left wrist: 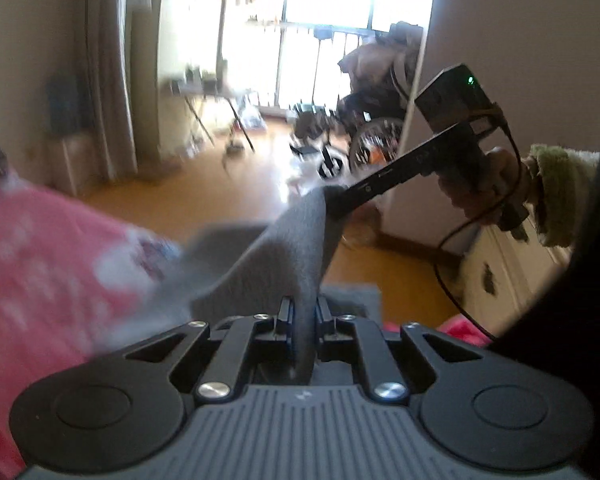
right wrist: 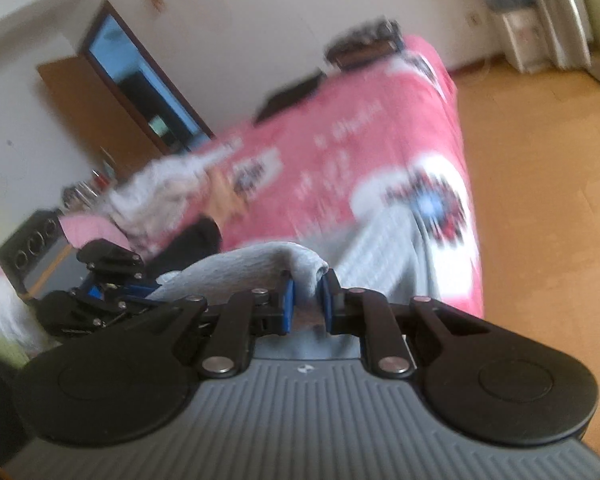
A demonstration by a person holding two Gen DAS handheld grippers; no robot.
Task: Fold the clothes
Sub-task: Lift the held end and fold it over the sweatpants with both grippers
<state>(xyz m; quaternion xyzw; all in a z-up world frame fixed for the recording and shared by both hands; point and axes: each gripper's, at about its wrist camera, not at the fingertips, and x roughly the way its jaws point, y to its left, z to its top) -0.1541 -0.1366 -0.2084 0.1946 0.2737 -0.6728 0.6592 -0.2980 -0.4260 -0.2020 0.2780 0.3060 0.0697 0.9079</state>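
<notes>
Left wrist view: the left gripper (left wrist: 303,316) is clenched on a grey garment (left wrist: 296,236), held above the pink bedspread (left wrist: 52,264). A hand (left wrist: 488,188) holds the right gripper (left wrist: 332,196), pinching the cloth's far end; open wooden floor (left wrist: 220,196) lies beyond.

Right wrist view: the right gripper (right wrist: 307,300) clamps a grey fold (right wrist: 260,260) just beside the bedspread's edge (right wrist: 468,220).

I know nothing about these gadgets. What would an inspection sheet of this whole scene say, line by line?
Surface: bed with pink patterned cover.
Job's things: grey garment lifted above the bed, stretched between both grippers.
Clutter: pale crumpled clothes and dark items on the bed.
Grippers: left hand-held gripper shut on grey garment; right hand-held gripper shut on grey garment.
Cables: black cable looping from the right gripper's handle.
Surroundings: wooden floor, bright window, curtain, white drawers; the pictures are blurred.
</notes>
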